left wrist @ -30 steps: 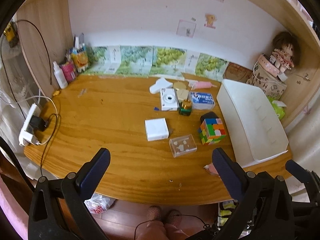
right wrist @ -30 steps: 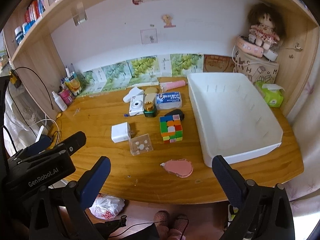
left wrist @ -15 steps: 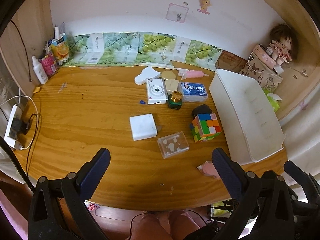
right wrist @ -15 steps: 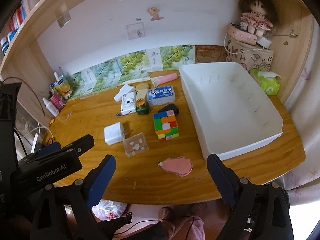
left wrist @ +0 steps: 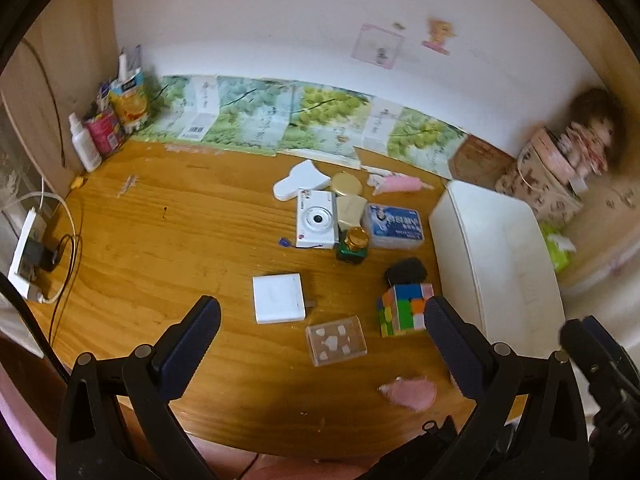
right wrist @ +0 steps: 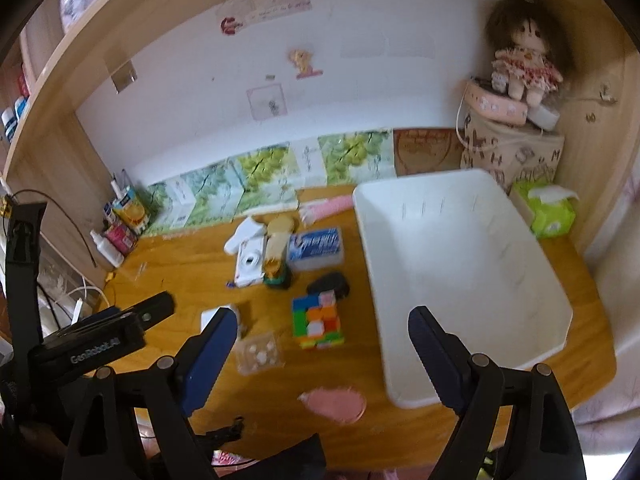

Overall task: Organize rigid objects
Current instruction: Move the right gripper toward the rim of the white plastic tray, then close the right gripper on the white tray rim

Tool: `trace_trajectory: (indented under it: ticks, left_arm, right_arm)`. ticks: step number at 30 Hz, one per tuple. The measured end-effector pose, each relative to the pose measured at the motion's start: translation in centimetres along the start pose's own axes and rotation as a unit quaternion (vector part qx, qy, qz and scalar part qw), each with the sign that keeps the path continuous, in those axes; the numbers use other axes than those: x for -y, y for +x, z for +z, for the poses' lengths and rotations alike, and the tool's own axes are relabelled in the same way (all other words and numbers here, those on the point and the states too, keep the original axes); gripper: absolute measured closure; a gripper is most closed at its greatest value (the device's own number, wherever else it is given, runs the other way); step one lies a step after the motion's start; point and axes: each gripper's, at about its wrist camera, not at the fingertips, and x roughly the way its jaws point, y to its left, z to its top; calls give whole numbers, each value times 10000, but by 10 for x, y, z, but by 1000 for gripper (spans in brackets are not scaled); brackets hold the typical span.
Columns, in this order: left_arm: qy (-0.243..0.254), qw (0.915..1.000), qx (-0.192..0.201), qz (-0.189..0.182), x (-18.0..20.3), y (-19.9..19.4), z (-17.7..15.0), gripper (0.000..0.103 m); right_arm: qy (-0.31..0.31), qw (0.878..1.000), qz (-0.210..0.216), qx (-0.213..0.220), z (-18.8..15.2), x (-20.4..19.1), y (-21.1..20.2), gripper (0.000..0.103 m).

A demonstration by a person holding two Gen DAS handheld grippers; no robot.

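Both my hand-held grippers, left point(left wrist: 320, 344) and right point(right wrist: 318, 354), hang wide open over the wooden desk point(left wrist: 168, 240), holding nothing. Multicoloured puzzle cube point(right wrist: 318, 322) ahead between right fingers; clear plastic box point(left wrist: 336, 340) between left fingers. White plastic bin point(right wrist: 460, 264) right of both.

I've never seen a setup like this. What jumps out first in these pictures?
Probably the bright puzzle cube in the middle of the wooden desk, amid a scatter of small things like a white camera. To its right sits a big empty white bin, and a doll perches on a box in the far right corner. Both grippers, left and right, hang over the near edge, jaws open.
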Motion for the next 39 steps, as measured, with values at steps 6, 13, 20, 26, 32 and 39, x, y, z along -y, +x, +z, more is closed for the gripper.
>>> trace_trajectory:
  ticks: [6, 13, 20, 26, 32, 39]
  left_arm:
    - [-631, 9968, -367, 313, -15, 23, 6, 2]
    - [-1320, 9855, -905, 561, -25, 48, -1, 2]
    - [-1896, 9717, -1255, 645, -33, 69, -5, 2]
    - [-2259, 9567, -1690, 721, -42, 92, -13, 2]
    - [-2546, 9415, -2092, 711, -43, 102, -28, 2]
    - [-2557, 9311, -2469, 820, -29, 119, -37, 2]
  right_arm:
    - [13, 10000, -21, 32, 26, 36, 13, 15]
    - [121, 9997, -173, -121, 45, 87, 32, 15]
    - [362, 9972, -541, -358, 57, 142, 57, 18]
    - [627, 9918, -927, -612, 58, 190, 73, 20]
    - [943, 9846, -1057, -1030, 52, 228, 88, 24]
    - [913, 9785, -1154, -1446, 40, 258, 109, 35]
